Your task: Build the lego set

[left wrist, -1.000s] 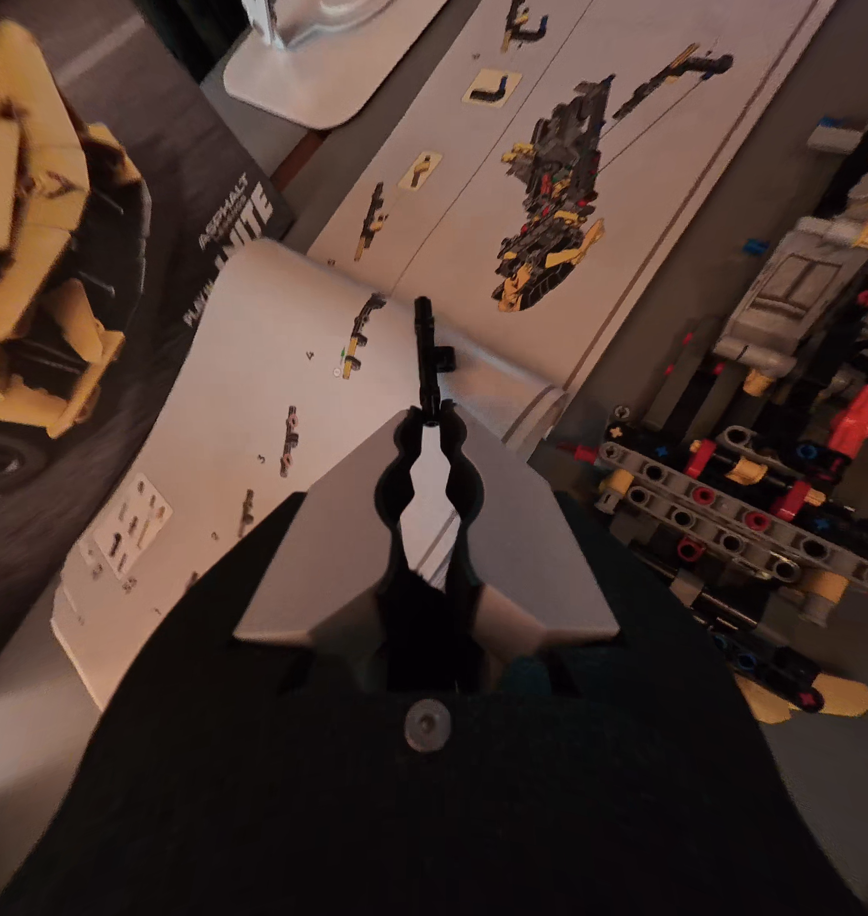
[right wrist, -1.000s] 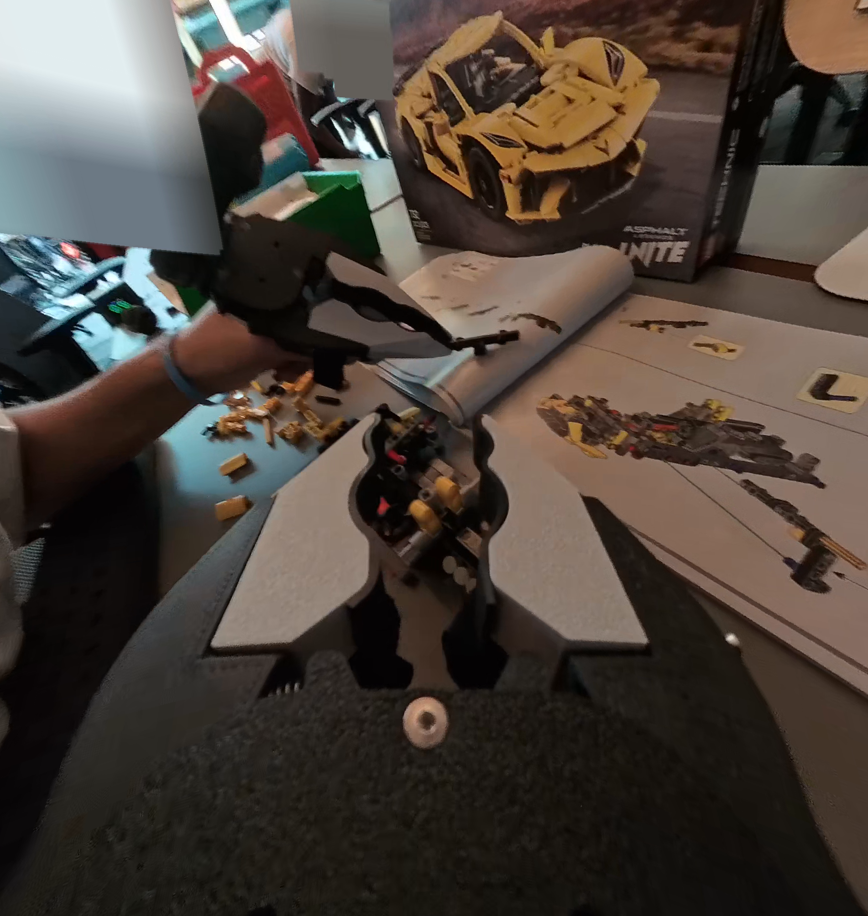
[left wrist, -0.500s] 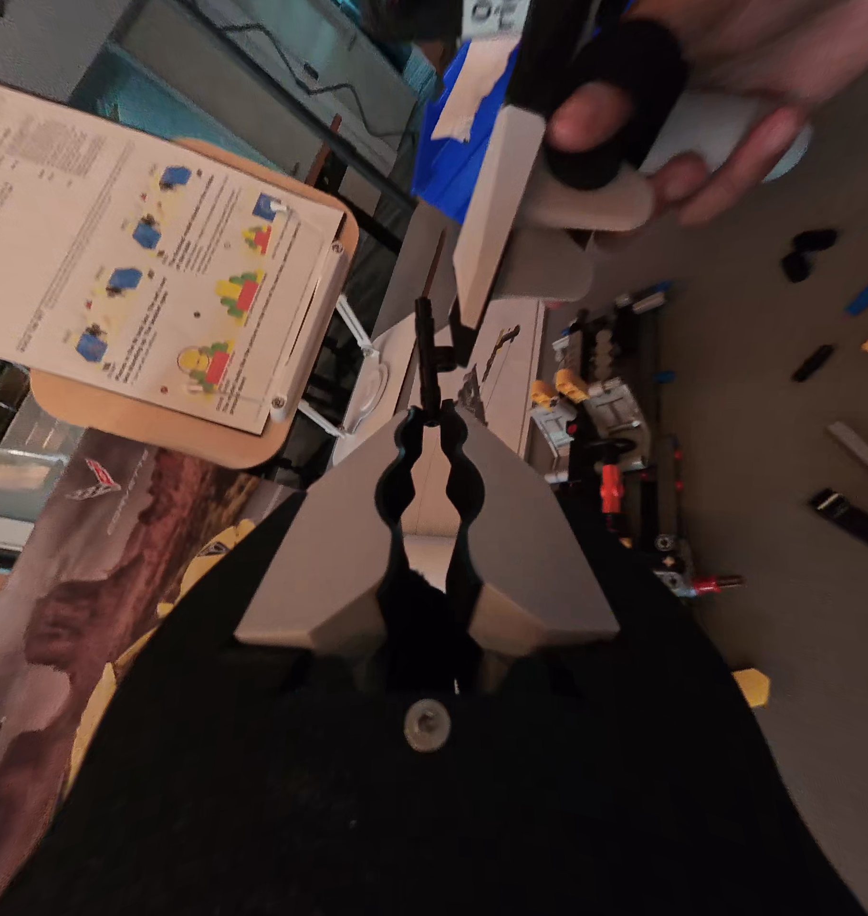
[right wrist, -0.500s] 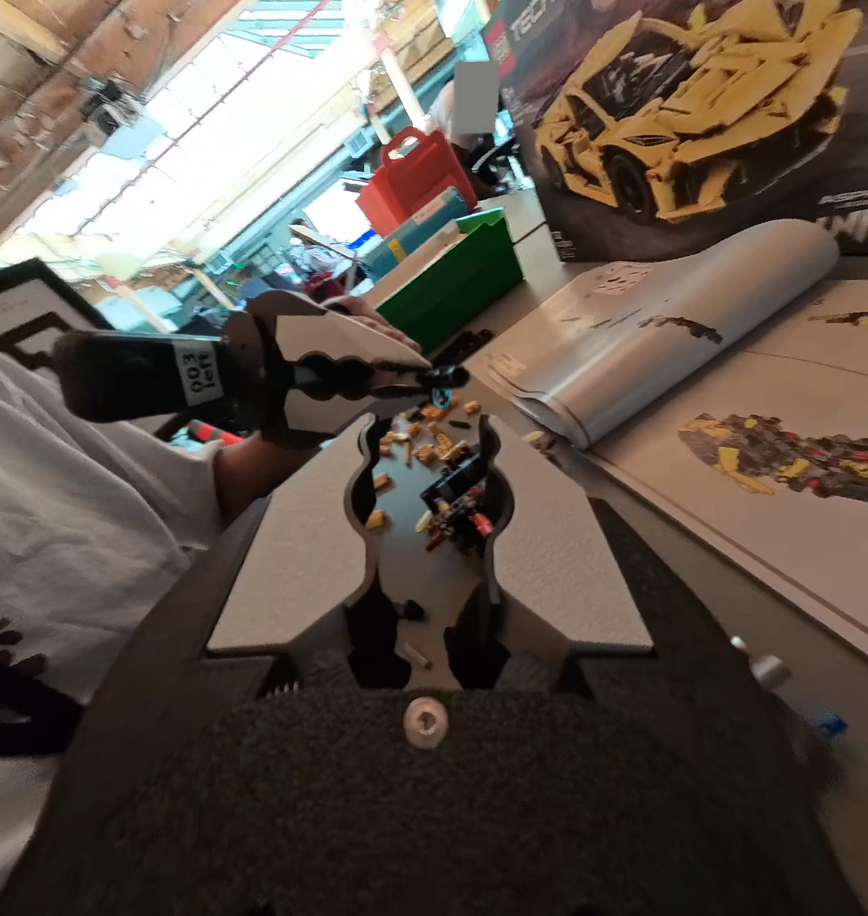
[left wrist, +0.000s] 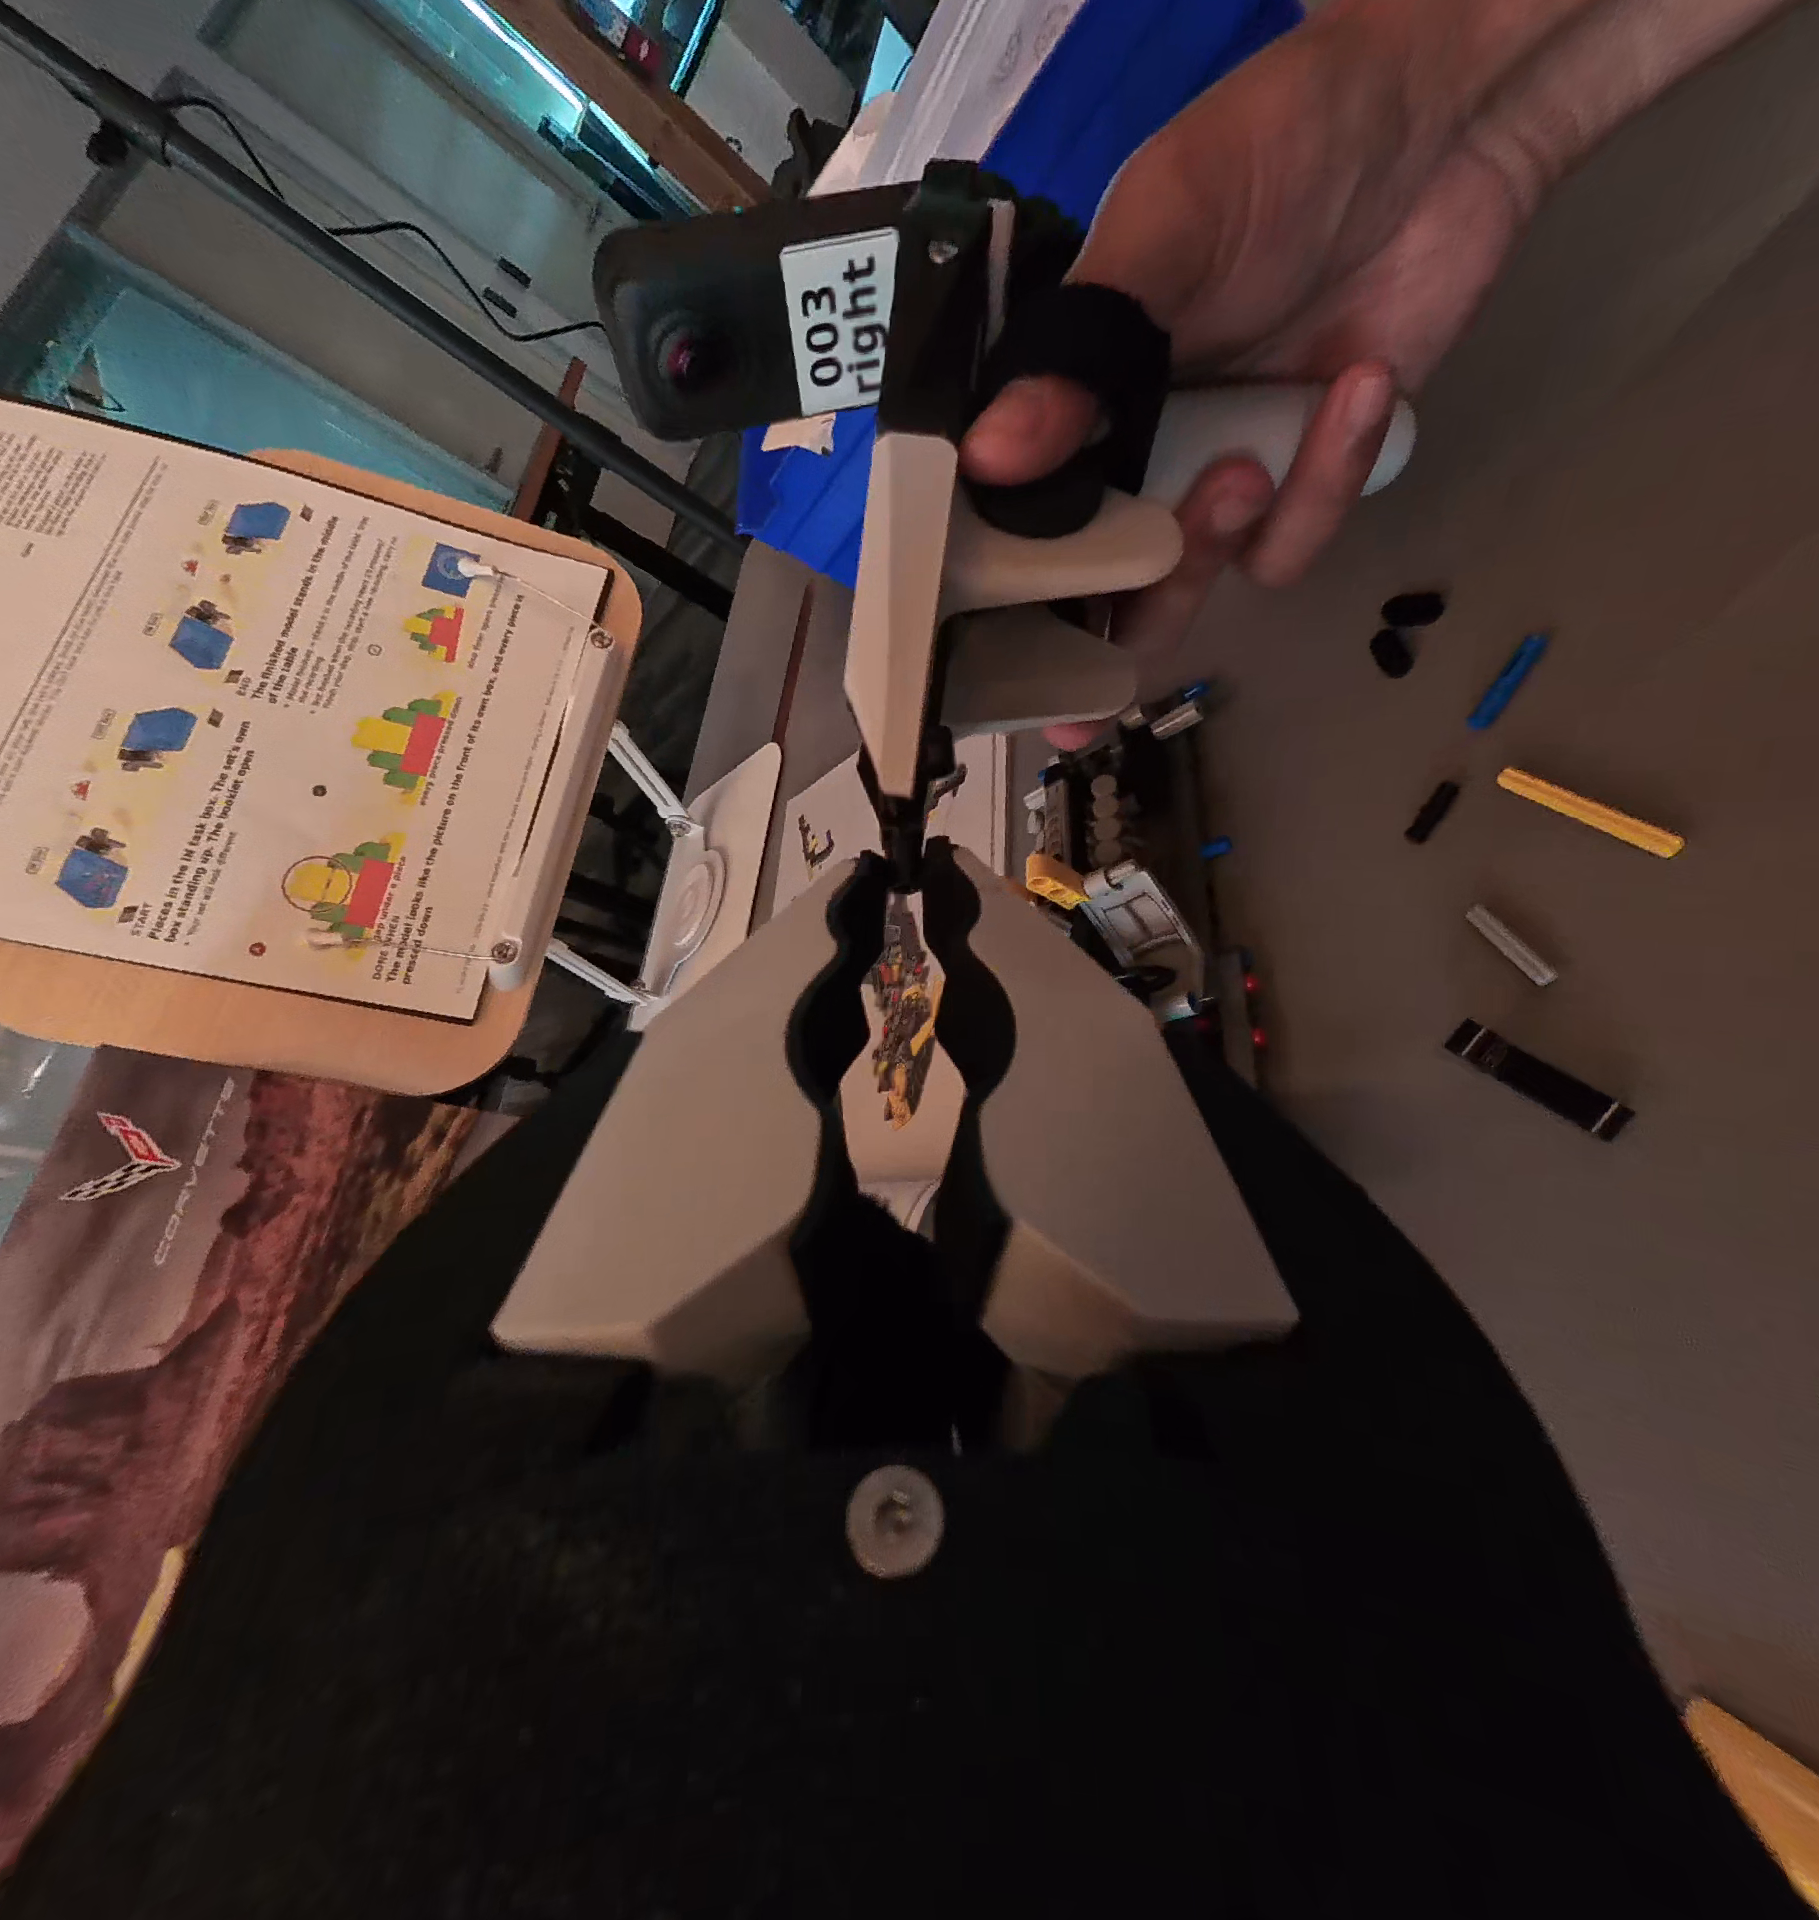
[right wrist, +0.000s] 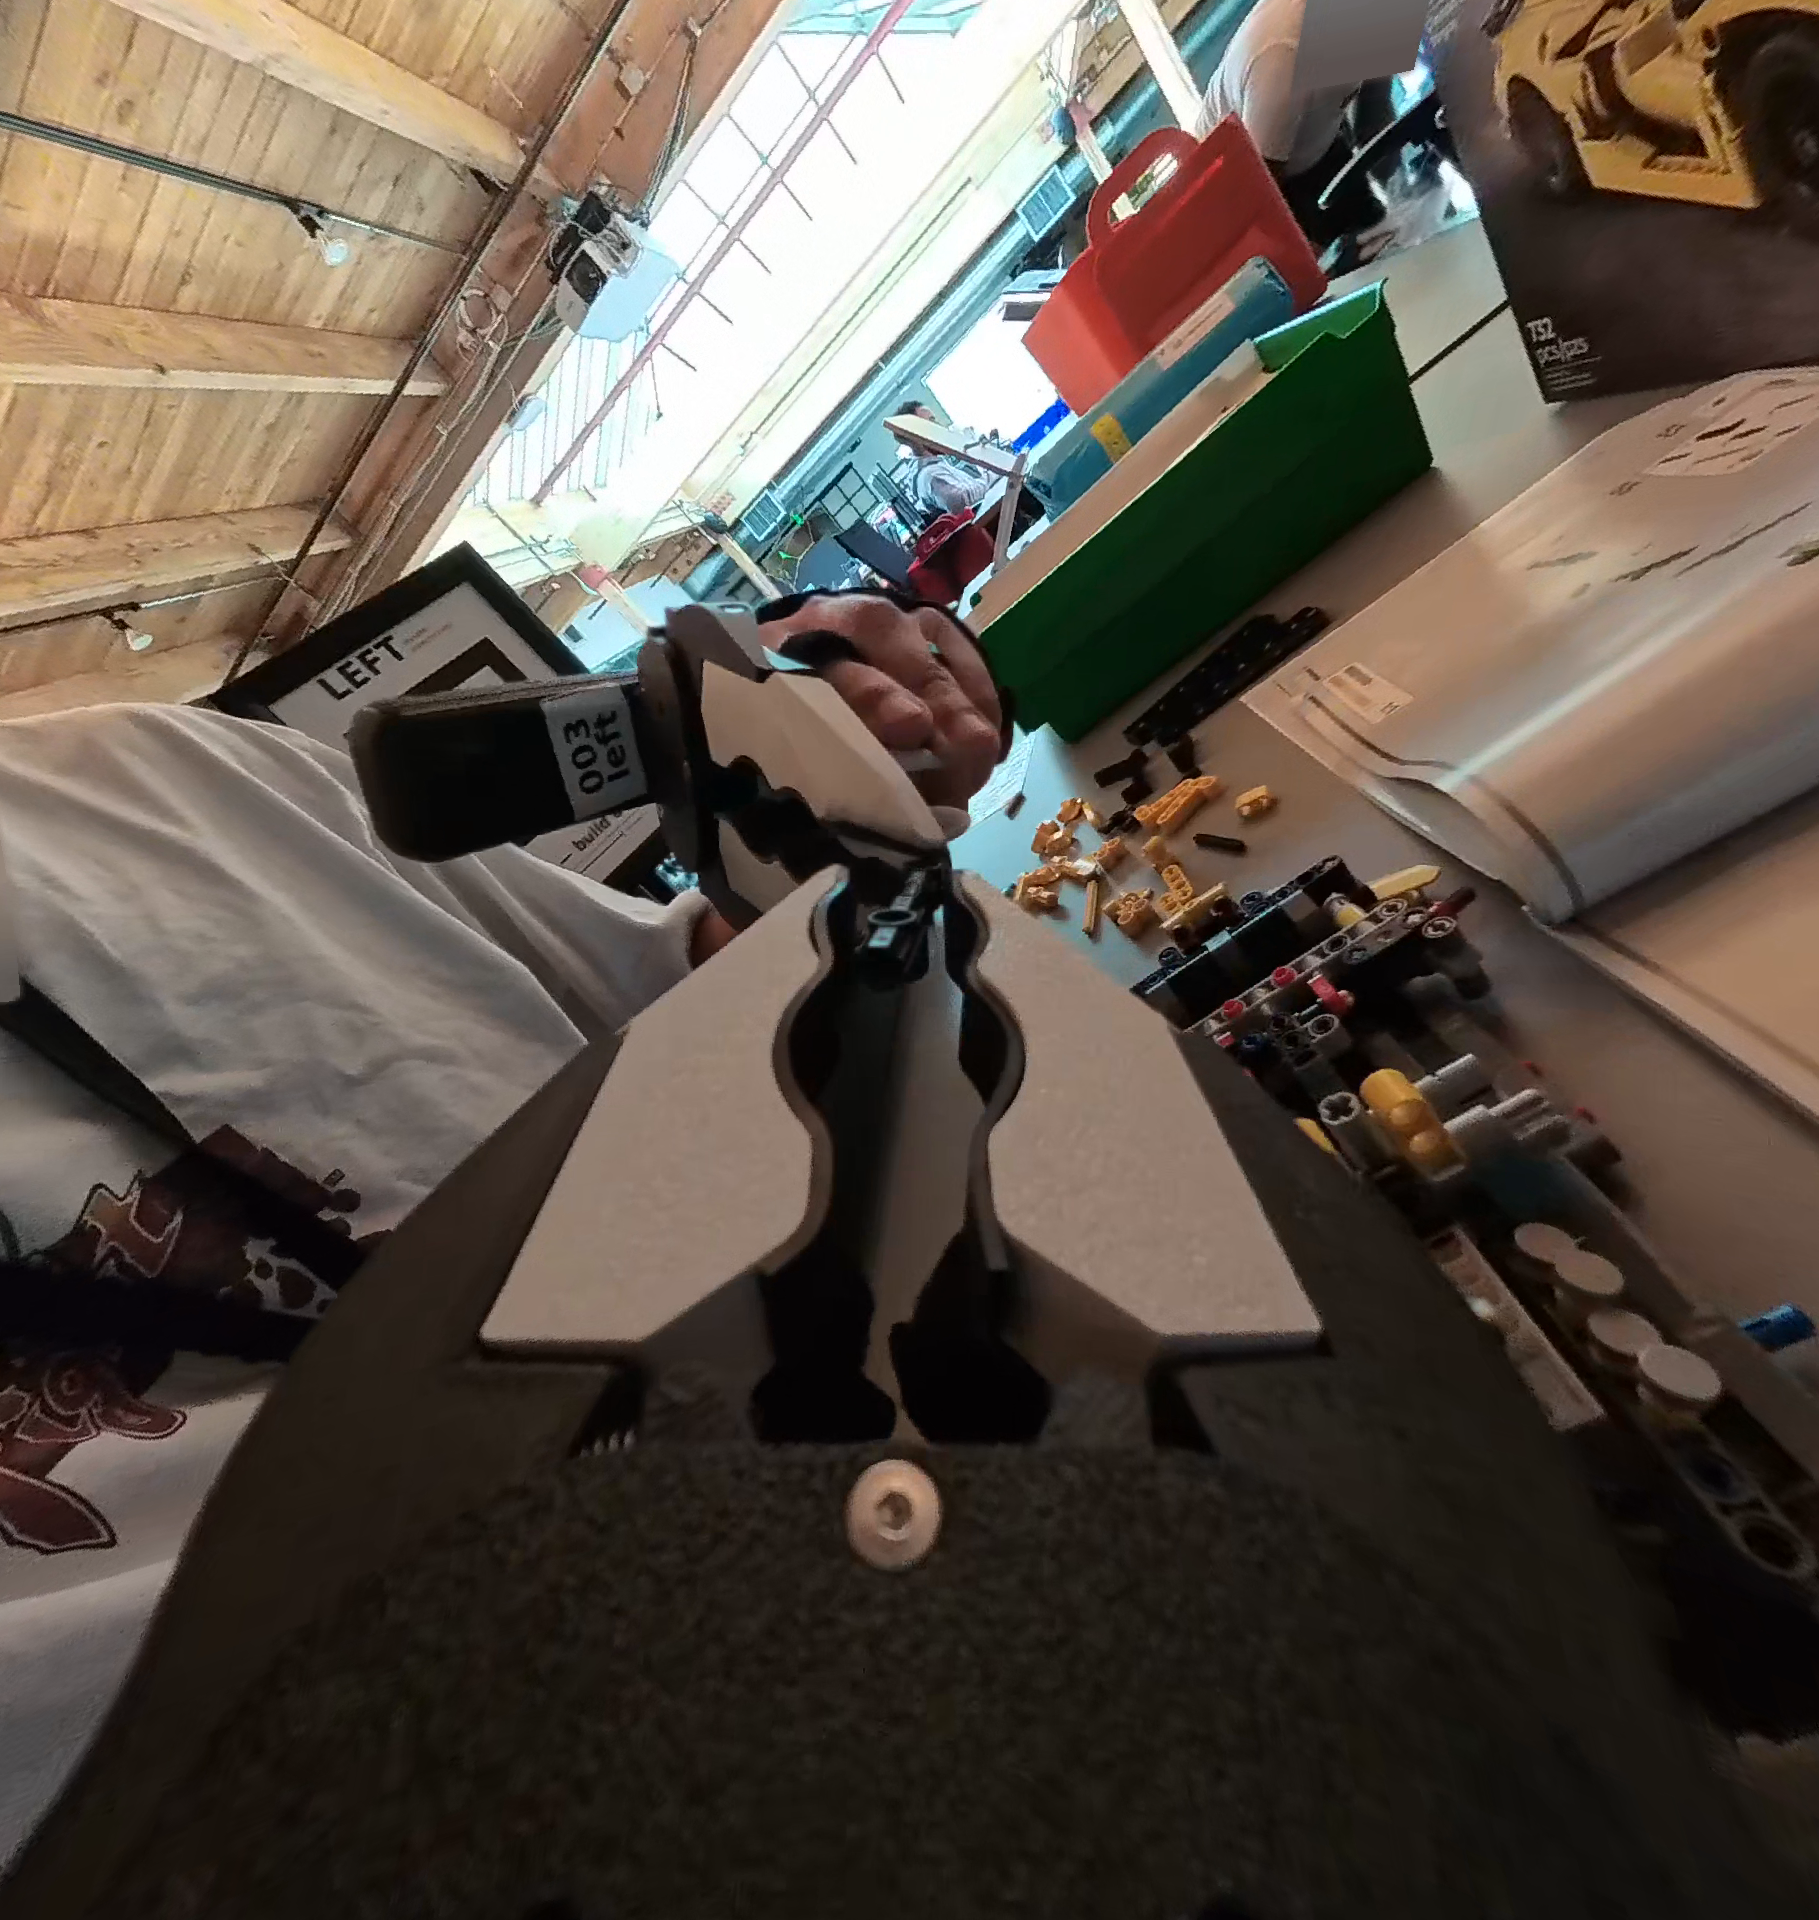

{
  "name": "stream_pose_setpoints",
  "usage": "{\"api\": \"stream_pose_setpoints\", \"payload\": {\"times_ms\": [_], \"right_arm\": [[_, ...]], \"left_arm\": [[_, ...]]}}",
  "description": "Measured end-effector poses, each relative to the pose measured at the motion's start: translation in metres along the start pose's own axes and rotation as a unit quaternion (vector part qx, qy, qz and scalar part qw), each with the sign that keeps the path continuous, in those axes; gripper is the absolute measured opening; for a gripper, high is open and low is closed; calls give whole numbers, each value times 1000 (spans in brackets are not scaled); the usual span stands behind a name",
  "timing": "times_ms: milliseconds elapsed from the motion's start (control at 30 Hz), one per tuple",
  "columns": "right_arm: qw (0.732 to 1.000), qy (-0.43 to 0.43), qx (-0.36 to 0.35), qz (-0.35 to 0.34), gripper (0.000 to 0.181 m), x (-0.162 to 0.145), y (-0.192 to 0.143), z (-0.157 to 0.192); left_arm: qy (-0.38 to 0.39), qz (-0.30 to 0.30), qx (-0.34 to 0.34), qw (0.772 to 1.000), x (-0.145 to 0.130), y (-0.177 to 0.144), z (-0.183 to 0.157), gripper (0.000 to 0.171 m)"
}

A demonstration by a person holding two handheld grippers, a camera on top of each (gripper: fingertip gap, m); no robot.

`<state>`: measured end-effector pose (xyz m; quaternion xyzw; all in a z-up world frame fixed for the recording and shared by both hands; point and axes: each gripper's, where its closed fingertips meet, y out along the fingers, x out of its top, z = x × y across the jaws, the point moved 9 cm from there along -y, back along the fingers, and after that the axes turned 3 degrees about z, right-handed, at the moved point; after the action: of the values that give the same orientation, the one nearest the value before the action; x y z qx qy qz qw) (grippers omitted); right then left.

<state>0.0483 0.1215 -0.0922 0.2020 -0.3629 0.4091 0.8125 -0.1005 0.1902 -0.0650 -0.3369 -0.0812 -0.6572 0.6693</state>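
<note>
Where the two grippers meet above the table, a thin black pin piece (left wrist: 901, 831) is pinched at the closed tips of the left gripper (left wrist: 903, 871). The right gripper (right wrist: 892, 902), seen from the left wrist view edge-on and held by a hand (left wrist: 1331, 270), is brought against the same piece; its fingertips lie either side of the piece's far end (right wrist: 889, 928), with a narrow gap between them, and whether a firm grip is made cannot be told. The part-built chassis (right wrist: 1341, 997) is set on the grey table (left wrist: 1663, 436), just beside the open instruction booklet (right wrist: 1570, 707). Loose yellow and black pieces (right wrist: 1144, 842) are scattered near a green bin (right wrist: 1217, 530). The set's box (right wrist: 1663, 177) is stood behind.
</note>
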Motion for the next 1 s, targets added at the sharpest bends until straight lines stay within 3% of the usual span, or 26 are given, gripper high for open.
{"api": "stream_pose_setpoints", "payload": {"times_ms": [333,433,500,567,633,700,767,867,1000], "right_arm": [[999,-3,-27,22,6,-3,2,-4],[999,-18,-35,27,6,-4,0,-2],[998,-24,-50,16,6,-4,-6,-1],[994,-32,-102,3,6,-2,-21,1],[988,-50,-145,-25,6,-5,-39,12],[981,-57,-180,-53,5,-14,-53,22],[973,-71,-208,-72,6,-26,-61,25],[973,-53,-204,-95,6,-36,-66,20],[972,-87,-201,-90,6,-29,-66,24]], "left_arm": [[8,14,0,1000,1,4,-5,5],[-35,10,-13,999,1,4,-4,5],[-87,0,-37,995,0,1,-2,15],[-187,12,-99,977,-7,-2,-7,19],[-298,40,-176,937,-9,-4,-19,19],[-391,22,-231,891,1,-5,-37,18],[-437,33,-238,867,12,3,-56,16],[-421,131,-200,875,17,25,-85,19],[-397,195,-178,879,15,42,-105,23]]}}
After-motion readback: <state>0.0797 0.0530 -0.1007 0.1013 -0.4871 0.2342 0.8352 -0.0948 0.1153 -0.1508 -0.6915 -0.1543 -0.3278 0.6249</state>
